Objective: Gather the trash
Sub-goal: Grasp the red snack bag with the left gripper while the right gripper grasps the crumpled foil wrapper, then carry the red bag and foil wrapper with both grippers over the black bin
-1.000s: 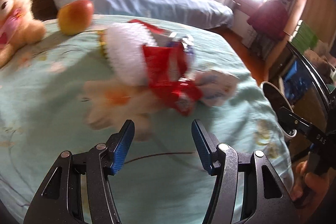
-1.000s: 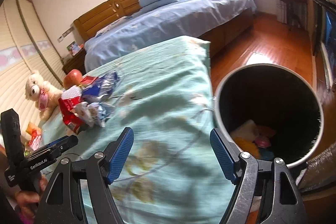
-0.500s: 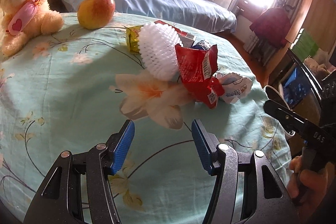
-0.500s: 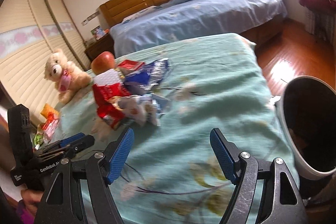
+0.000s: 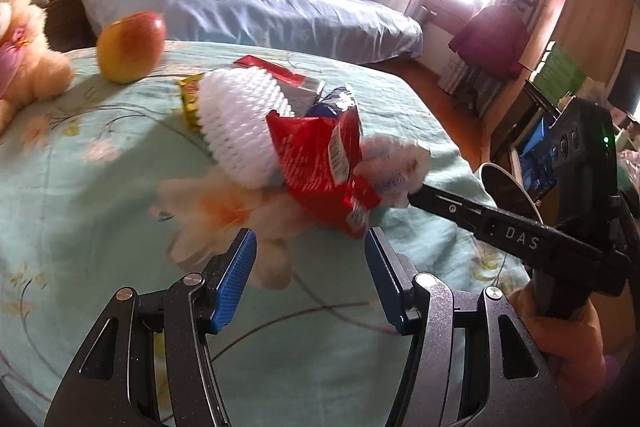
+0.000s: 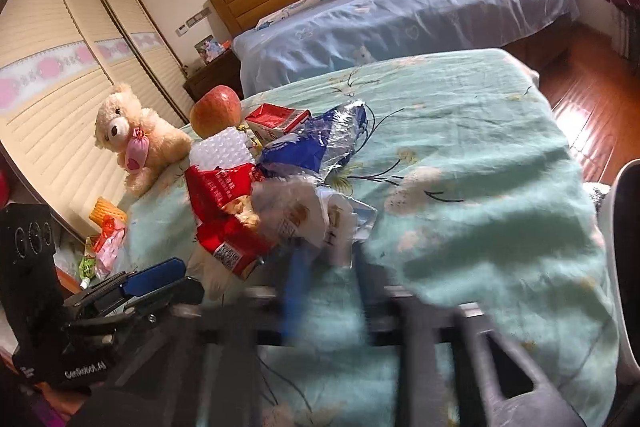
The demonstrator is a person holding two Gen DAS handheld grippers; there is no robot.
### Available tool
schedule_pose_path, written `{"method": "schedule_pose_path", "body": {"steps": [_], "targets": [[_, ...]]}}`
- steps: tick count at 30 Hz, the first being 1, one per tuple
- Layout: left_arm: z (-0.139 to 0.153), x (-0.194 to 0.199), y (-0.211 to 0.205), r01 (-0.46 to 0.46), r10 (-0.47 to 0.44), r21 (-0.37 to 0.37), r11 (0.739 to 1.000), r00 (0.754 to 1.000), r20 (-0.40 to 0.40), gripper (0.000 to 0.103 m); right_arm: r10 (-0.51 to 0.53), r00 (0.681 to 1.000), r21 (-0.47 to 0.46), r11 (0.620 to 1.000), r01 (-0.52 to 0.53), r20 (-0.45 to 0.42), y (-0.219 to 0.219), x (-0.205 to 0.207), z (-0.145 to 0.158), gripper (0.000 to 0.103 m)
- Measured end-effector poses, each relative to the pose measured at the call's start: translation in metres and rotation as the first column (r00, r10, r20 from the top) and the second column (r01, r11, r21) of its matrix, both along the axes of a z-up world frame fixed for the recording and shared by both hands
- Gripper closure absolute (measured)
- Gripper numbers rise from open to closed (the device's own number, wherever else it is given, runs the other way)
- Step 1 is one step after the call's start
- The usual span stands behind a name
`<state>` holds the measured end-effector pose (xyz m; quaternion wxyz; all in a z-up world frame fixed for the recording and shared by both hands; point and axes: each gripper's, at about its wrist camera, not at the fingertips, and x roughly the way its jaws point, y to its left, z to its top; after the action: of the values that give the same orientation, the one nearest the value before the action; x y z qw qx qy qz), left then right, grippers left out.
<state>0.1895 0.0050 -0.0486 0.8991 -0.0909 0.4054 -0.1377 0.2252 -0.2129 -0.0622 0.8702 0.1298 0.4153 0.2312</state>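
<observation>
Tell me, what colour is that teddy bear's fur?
Cream, teddy bear; clearest in the right wrist view.

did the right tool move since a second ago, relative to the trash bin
Yes. The right tool swung away from the trash bin, now at the frame's right edge, toward the wrapper pile, its jaws shut at a white wrapper.

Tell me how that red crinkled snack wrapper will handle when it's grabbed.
The red wrapper looks like thin, creased film, so probably floppy and very light. Its glossy surface may slip between pads. It overlaps the white foam net, so pulling it might drag that along.
</observation>
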Motion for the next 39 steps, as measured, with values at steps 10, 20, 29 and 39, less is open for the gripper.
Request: {"method": "schedule_pose_path", "body": {"steps": [10, 20, 29, 39], "targets": [[-0.014, 0.028, -0.015, 0.012, -0.013, -0.028, 1.0, 0.999, -0.045, 0.086, -0.041, 0.999, 0.018, 0.999, 0.042, -0.02, -0.023, 0.0, -0.003, 0.1], [-0.008, 0.0, 0.008, -0.013, 0.013, -0.015, 1.0, 1.0, -0.009, 0.094, -0.027, 1.0, 0.062, 0.998, 0.026, 0.007, -0.021, -0.011, 0.008, 0.061], [-0.013, -0.014, 0.026, -0.052, 0.051, -0.033, 0.998, 0.998, -0.029, 0.094, 0.064, 0.997, 0.029, 0.998, -0.063, -0.039, 0.022, 0.004, -0.007, 0.051], [-0.005, -0.017, -0.007, 0.035, -0.035, -0.039, 0.999, 0.999, -0.005, 0.094, 0.012, 1.0, 0.016, 1.0, -0.012, -0.017, 0.0, -0.015, 0.0, 0.074]]}}
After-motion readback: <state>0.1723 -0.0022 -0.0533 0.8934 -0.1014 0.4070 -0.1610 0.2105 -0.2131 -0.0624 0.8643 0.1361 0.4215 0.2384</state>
